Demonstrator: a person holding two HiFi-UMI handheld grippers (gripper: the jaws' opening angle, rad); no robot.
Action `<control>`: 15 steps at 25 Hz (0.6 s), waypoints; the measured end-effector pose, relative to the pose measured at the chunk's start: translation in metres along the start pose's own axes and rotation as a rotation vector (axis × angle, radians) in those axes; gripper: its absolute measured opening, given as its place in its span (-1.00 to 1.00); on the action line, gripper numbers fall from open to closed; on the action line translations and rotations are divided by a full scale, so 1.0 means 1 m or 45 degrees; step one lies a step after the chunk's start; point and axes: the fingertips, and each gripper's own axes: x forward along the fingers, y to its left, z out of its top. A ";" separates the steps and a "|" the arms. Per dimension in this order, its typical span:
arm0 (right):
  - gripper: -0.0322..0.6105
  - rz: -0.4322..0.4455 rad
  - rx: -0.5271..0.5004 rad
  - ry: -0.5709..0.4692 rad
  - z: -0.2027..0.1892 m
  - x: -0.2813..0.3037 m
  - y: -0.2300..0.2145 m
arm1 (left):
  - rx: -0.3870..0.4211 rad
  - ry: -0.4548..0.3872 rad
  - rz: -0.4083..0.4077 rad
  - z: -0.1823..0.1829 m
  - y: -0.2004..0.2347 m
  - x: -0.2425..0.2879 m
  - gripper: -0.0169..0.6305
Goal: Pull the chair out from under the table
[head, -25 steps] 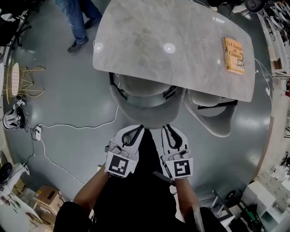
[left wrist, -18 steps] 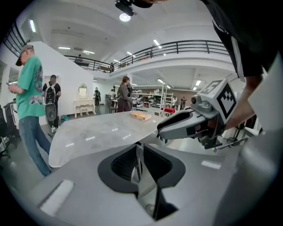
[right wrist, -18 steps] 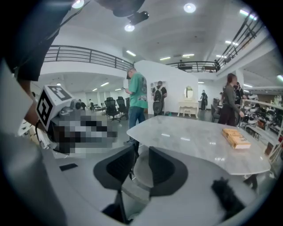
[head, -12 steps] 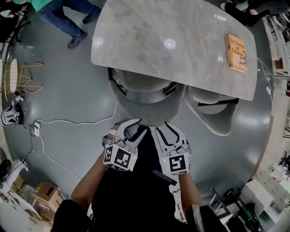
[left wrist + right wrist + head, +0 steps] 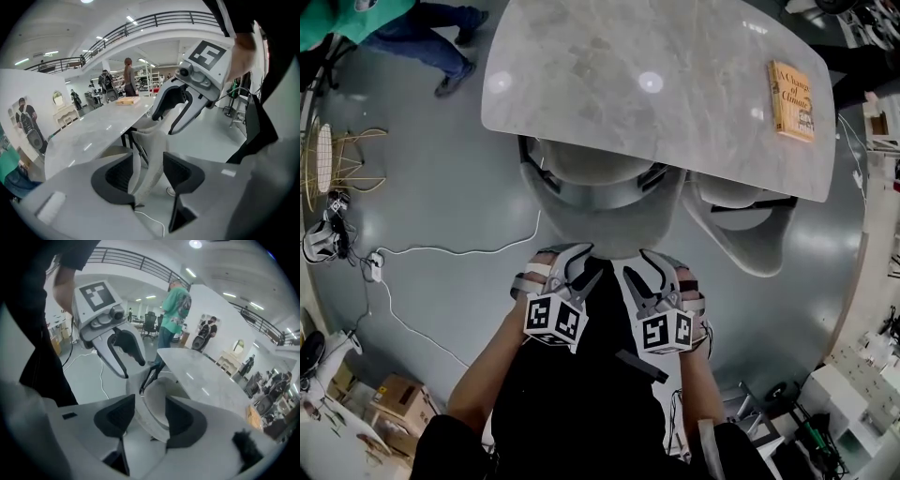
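Now the left gripper [image 5: 574, 265] and right gripper [image 5: 645, 272] are opening, jaws spread about the backrest rim of the chair [image 5: 609, 230], nothing pinched. It sits tucked under the table [image 5: 656, 84], frame centre. A shallow, uneven bite could slip off, or skew it.

Both forearms [image 5: 492, 375] reach up from the lower middle of the frame, side by side. The left gripper [image 5: 574, 264] and the right gripper [image 5: 649, 272] tilt downward, jaws opening, with the chair back [image 5: 609, 225] in each gap, unpressed.
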 end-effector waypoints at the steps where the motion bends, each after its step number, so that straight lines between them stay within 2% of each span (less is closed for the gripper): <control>1: -0.25 0.012 -0.022 0.016 -0.002 0.002 0.002 | 0.009 0.008 -0.005 -0.001 -0.001 0.002 -0.30; 8: -0.20 0.080 -0.162 0.126 -0.024 0.016 0.017 | 0.124 0.087 -0.025 -0.013 -0.009 0.016 -0.25; 15: -0.18 0.096 -0.320 0.245 -0.045 0.039 0.023 | 0.153 0.136 -0.084 -0.027 -0.019 0.034 -0.16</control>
